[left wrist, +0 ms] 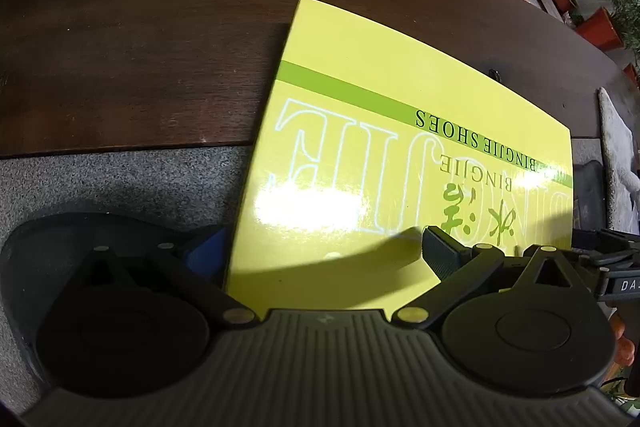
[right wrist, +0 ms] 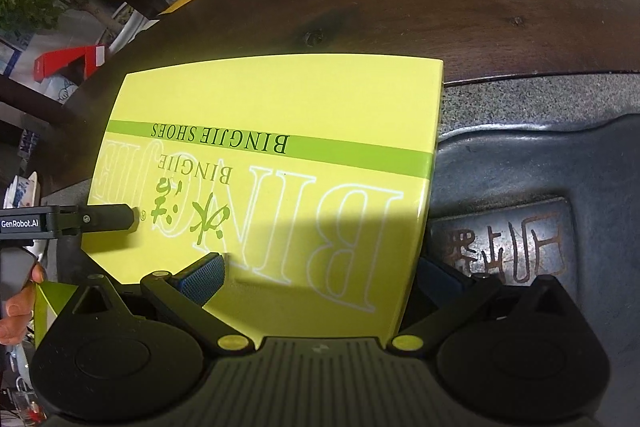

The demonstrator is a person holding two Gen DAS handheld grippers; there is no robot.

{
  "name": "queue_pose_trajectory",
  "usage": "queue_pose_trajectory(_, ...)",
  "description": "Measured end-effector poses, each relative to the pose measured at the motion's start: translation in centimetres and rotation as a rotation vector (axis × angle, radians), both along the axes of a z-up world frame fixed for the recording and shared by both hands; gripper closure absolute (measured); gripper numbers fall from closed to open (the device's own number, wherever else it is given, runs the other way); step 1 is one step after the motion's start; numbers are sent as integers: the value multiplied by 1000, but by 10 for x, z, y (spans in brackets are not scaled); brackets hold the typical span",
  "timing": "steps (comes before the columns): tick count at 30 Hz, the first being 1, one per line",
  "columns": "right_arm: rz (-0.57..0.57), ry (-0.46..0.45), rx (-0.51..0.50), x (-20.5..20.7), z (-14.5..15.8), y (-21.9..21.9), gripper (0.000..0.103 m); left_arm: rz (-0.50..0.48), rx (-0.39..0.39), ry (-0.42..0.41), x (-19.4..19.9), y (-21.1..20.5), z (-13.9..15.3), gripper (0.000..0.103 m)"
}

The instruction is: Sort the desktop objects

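Both of my grippers sit low in their frames, each straddling a near corner of the yellow-green shoe-box lid (left wrist: 384,155). My left gripper (left wrist: 324,259) has its fingers spread wide: the right finger (left wrist: 440,251) lies on top of the lid, while the blue-padded left one (left wrist: 206,255) is off the lid's left edge, so I see no clamp on it. My right gripper (right wrist: 320,275) is likewise wide open, its left finger (right wrist: 200,277) resting over the lid and its right finger (right wrist: 440,277) just outside the lid's right edge. At the left of the right wrist view, a finger of the other gripper touches the lid surface, and a hand (right wrist: 16,307) shows at the lower left. Beyond, the lid lies flat, printed "BINGJIE SHOES", partly over grey stone (left wrist: 120,183) and partly over the dark wooden worktop (left wrist: 160,27). A dark cast tray (right wrist: 540,195) lies beside it at the right. Potted plants (left wrist: 616,7) stand far off, upper right.
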State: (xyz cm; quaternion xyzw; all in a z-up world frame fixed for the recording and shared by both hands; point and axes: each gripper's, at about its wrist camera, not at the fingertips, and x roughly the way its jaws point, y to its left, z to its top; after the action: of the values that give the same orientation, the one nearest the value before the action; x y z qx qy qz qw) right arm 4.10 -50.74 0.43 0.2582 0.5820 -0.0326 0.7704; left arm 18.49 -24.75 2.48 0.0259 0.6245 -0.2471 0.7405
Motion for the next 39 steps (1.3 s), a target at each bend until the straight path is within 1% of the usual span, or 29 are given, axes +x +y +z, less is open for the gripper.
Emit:
queue_pose_trajectory(5,-12,-26,-17,-4,5,-1,0,9,-21,-23,-5,1,12,2)
queue_pose_trajectory(9,-5,-50,-49,-7,13,1,0,-13,-18,-90,-12,2,29,2)
queue_pose_trajectory(25,-54,-164,-49,-32,59,-2,0,8,-75,-146,-33,15,73,2)
queue_pose_trajectory(32,-58,-200,-59,-34,73,5,0,4,-79,-159,-43,22,80,2)
queue_pose_trajectory(35,-60,-198,-56,-37,72,7,0,8,-67,-152,-46,23,78,2)
queue_pose_trajectory(39,-61,-186,-46,-43,69,10,0,-11,-54,-158,-51,25,77,2)
